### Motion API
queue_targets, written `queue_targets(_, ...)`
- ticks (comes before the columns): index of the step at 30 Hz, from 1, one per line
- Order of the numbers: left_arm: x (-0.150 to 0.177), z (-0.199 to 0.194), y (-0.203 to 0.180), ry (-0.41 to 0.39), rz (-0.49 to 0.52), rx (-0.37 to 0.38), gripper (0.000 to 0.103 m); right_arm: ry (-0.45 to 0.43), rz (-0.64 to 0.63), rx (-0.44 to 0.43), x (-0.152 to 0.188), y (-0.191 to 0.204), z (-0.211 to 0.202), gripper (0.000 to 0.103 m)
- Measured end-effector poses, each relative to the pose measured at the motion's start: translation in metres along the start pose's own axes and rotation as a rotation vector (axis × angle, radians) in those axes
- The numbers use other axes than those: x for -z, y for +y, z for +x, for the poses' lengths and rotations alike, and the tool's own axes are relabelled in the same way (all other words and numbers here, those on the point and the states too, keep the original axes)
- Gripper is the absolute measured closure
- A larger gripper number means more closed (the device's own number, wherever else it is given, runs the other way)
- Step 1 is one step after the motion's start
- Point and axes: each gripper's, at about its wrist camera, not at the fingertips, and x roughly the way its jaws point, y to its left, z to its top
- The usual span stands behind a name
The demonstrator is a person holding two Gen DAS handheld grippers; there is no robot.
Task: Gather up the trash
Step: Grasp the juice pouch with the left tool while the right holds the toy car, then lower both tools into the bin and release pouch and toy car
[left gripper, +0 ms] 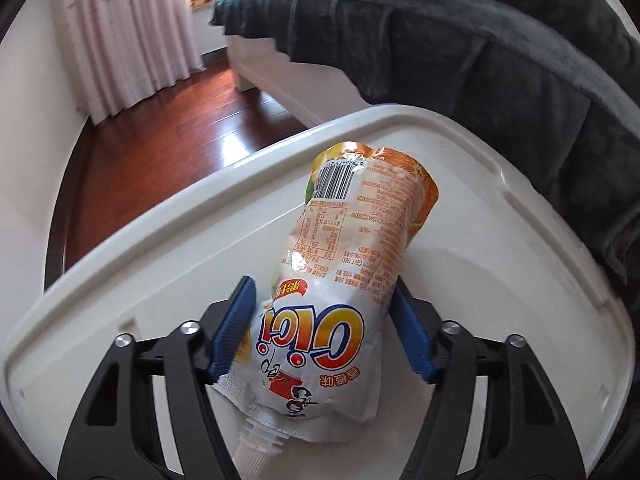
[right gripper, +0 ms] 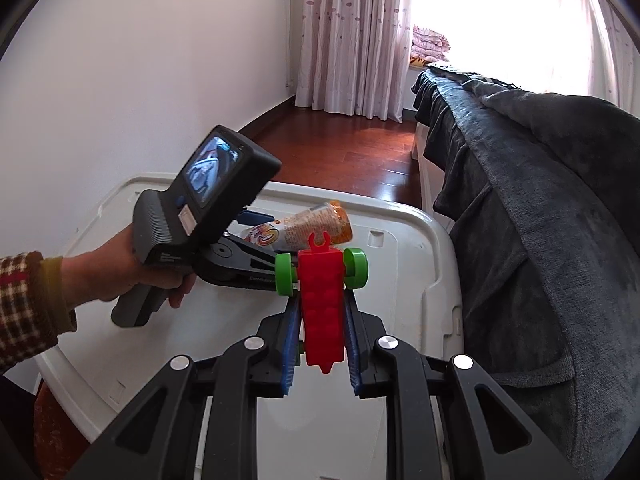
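Observation:
A white and orange drink pouch [left gripper: 340, 264] with a screw spout lies lengthwise on a white plastic lid [left gripper: 500, 280]. My left gripper [left gripper: 322, 280] has its blue pads against both sides of the pouch, spout end toward the camera. In the right wrist view, a hand [right gripper: 112, 272] in a checked sleeve holds the left gripper [right gripper: 272, 232] over the lid [right gripper: 400, 240], and the pouch [right gripper: 312, 224] sticks out past its fingers. My right gripper [right gripper: 322, 300] is shut on a red toy block [right gripper: 322, 312] with two green wheels, held above the lid.
A bed under a dark grey blanket [right gripper: 540, 200] borders the lid on the right. Red-brown wooden floor [right gripper: 352, 148] lies beyond, with a pink patterned curtain [right gripper: 352, 32] and a bright window at the back. A white wall [right gripper: 140, 80] stands to the left.

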Motion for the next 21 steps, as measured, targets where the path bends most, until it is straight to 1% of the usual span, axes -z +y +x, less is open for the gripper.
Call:
queue_targets(1, 0.003, -0.004, 0.001, 0.000, -0.023, -0.003, 0.048, 0.002, -0.001, 0.002, 0.001, 0.000, 0.000, 0.083)
queue_targets(2, 0.007, -0.009, 0.001, -0.003, -0.048, -0.006, 0.051, 0.003, -0.001, 0.002, 0.002, 0.001, 0.000, 0.083)
queue_targets(5, 0.021, -0.025, -0.004, -0.002, -0.077, -0.031, 0.052, 0.007, 0.001, -0.001, 0.003, 0.003, -0.001, 0.083)
queue_targets(11, 0.065, -0.080, -0.005, -0.046, -0.160, -0.077, 0.052, 0.017, 0.001, -0.023, 0.005, 0.018, -0.009, 0.083)
queue_targets(13, 0.085, -0.106, -0.006, -0.060, -0.178, -0.101, 0.052, 0.010, 0.006, -0.039, 0.008, 0.027, -0.019, 0.083)
queue_targets(15, 0.104, -0.132, -0.005, -0.072, -0.210, -0.095, 0.052, 0.005, 0.013, -0.062, 0.012, 0.040, -0.031, 0.083)
queue_targets(17, 0.125, -0.163, -0.006, -0.091, -0.235, -0.114, 0.052, -0.002, 0.009, -0.075, 0.017, 0.054, -0.043, 0.083)
queue_targets(21, 0.163, -0.215, -0.011, -0.115, -0.267, -0.150, 0.052, -0.006, 0.019, -0.123, 0.039, 0.087, -0.071, 0.083)
